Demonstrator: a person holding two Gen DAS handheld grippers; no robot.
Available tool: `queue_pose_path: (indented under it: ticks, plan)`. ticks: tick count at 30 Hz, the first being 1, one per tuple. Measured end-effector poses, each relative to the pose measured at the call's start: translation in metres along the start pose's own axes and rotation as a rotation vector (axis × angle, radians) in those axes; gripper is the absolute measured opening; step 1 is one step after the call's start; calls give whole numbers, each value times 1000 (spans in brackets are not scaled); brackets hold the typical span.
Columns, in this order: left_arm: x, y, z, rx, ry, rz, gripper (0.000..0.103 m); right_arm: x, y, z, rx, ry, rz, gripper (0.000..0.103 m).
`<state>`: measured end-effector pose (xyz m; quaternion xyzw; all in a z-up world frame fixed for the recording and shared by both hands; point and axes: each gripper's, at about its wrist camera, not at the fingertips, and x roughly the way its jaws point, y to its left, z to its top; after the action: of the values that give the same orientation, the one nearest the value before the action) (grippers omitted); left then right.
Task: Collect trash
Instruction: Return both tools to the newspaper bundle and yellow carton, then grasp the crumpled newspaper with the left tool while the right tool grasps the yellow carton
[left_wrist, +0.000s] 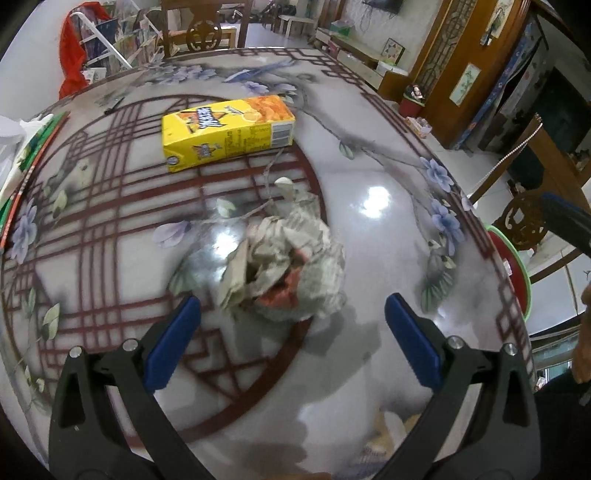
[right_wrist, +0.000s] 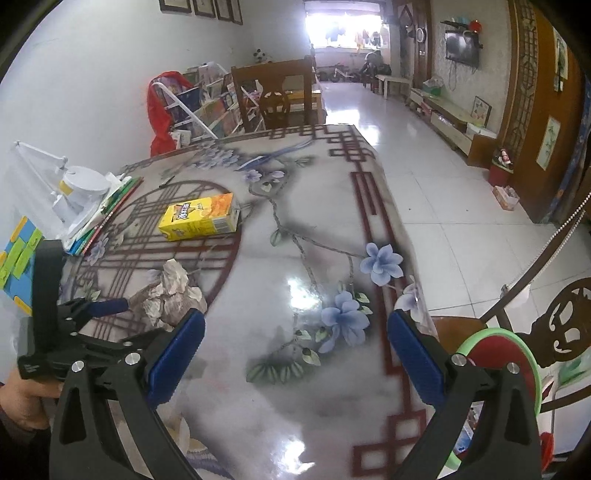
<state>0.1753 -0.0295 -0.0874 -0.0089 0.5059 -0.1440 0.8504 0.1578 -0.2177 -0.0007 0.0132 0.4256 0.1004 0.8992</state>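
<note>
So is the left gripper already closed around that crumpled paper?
No, the left gripper is open, its blue fingers spread to either side of the crumpled paper on the table.

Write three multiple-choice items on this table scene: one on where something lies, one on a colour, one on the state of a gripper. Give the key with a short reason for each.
1. Where does the crumpled paper wad lie relative to the left gripper?
A. Just ahead of its open fingers, on the table
B. Clamped between its fingers
C. Inside the green-rimmed bin

2. What is the main colour of the drink carton?
A. Blue
B. Yellow
C. White

3. What state is the right gripper in?
A. Shut on the carton
B. Shut on nothing
C. Open and empty

Key: 1 A, the wad rests on the tabletop just beyond the spread fingertips. 2 B, the carton is yellow with an orange picture. 3 C, its blue pads stand wide apart with only table between them.
</note>
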Motion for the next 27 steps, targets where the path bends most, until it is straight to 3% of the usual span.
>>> queue_pose_path:
  ticks: [7, 11, 15, 19, 27]
  plan:
    - [28, -5, 6, 26, 38, 33, 95, 6, 7, 5, -20, 6, 9, 95]
    - [30, 3, 0, 34, 46, 45, 56, 14, 14, 7, -42, 22, 13, 95]
    - [19, 23, -3, 15, 38, 30, 51, 31, 33, 11, -100, 48, 27, 95]
    - [-1, 62, 2, -66, 8, 55, 50, 53, 59, 18, -163, 50, 42, 95]
    - [-50, 131, 20, -133, -35, 116, 51, 109, 118, 48, -229, 83, 105, 95]
